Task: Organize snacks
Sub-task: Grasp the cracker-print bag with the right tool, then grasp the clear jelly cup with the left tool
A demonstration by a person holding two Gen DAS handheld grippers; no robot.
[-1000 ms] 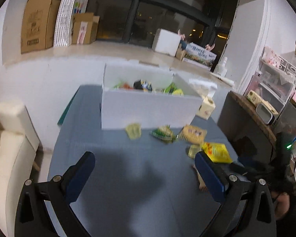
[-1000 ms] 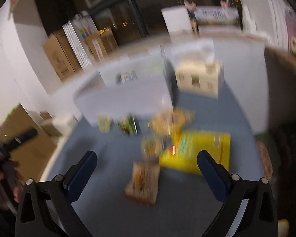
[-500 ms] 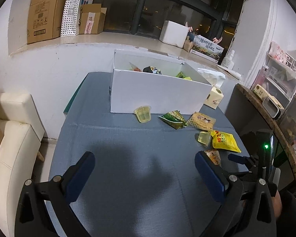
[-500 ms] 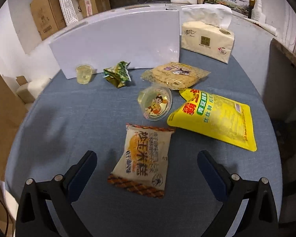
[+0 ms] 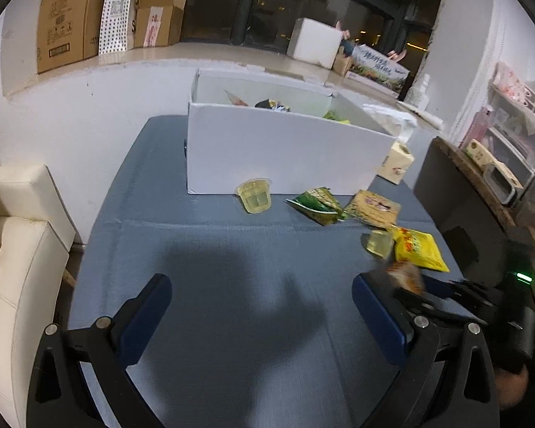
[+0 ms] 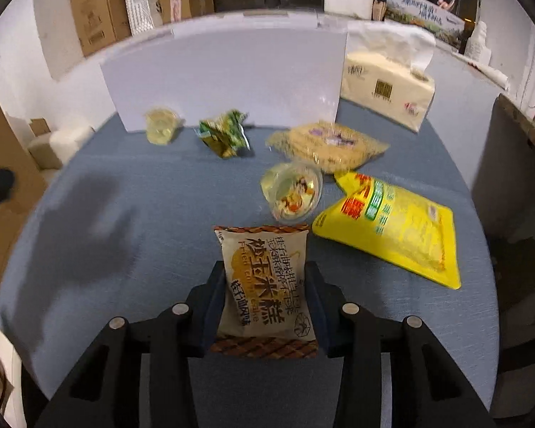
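The right gripper is closing its blue fingers around a corn cake packet; the pads are sitting against both long edges of the packet, which is lying on the blue table with its far end pointing toward the white box. Just beyond the packet a jelly cup is lying tipped on its side, touching a yellow snack bag to its right. A clear noodle-snack packet is resting behind the cup, near the box's front corner. A crumpled green wrapper and a second jelly cup are sitting along the box's front wall. A tissue pack is standing just beside the box on the right.

The left gripper is hovering over bare tablecloth with its fingers spread wide and holding nothing. Several wrapped snacks are showing inside the box
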